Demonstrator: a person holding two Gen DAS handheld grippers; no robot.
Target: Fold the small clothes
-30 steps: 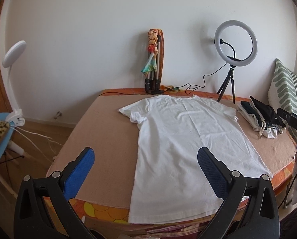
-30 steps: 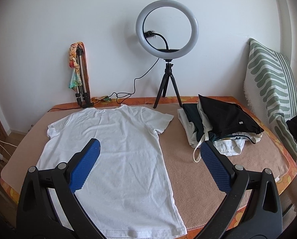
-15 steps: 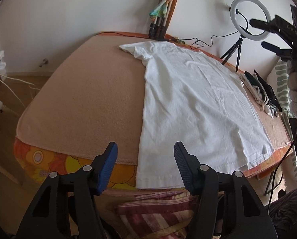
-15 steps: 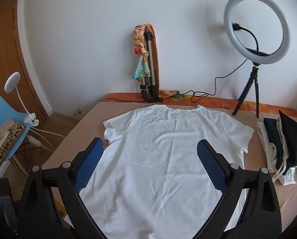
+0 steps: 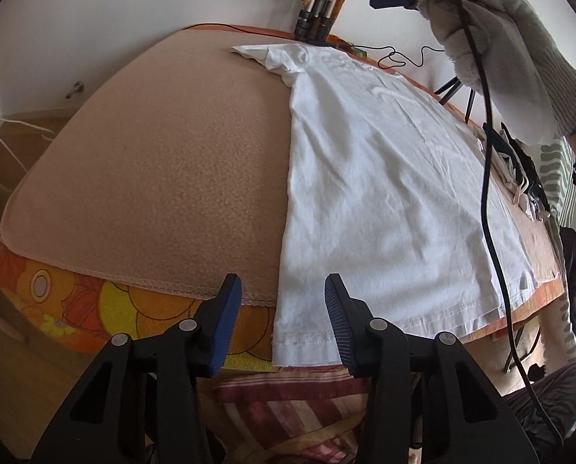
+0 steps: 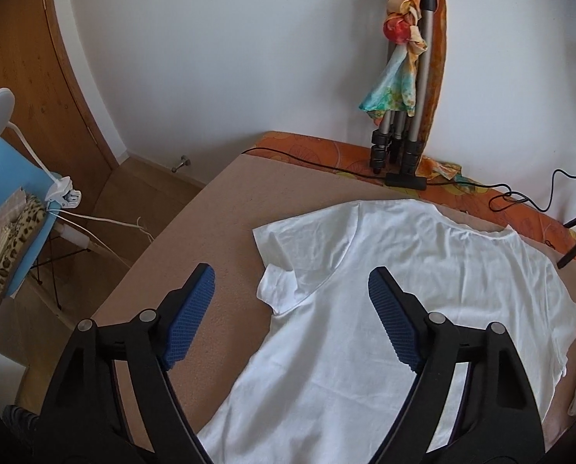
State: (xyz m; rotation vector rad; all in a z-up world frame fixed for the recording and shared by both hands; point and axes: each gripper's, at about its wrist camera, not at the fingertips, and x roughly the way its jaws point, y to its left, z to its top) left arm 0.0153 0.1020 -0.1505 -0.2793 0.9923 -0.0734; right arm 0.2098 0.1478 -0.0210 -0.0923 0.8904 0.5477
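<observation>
Since nothing is pinched yet, here's how I read it:

Step in hand: getting into position for the first fold. I'd say the folding itself hasn't begun, because the plain white cotton T-shirt (image 5: 384,193) lies spread flat.

Where the shirt is: on the tan felt-like blanket (image 5: 164,162) that covers the bed with the orange flower-print sheet (image 5: 94,301). Its bottom hem hangs slightly over the near edge of the bed.

Left gripper (image 5: 284,317): jaws spread apart, gripping nothing, lined up either side of the shirt's near-left hem corner. I can't tell if the pads touch the cloth.

Right gripper (image 6: 288,309): jaws wide apart too, empty, hovering over the shirt's left sleeve (image 6: 284,270) and shoulder area.

Next move, my guess: each gripper closes on its spot, hem corner and sleeve or shoulder, so that side can be carried across toward the middle. Both layers need catching or the fold will go sloppy.

Which way it points: collar toward the far wall by the folded grey tripod with a colourful scarf (image 6: 404,77), hem toward the person.

Long axis: near to far along the bed, hem to collar.
</observation>
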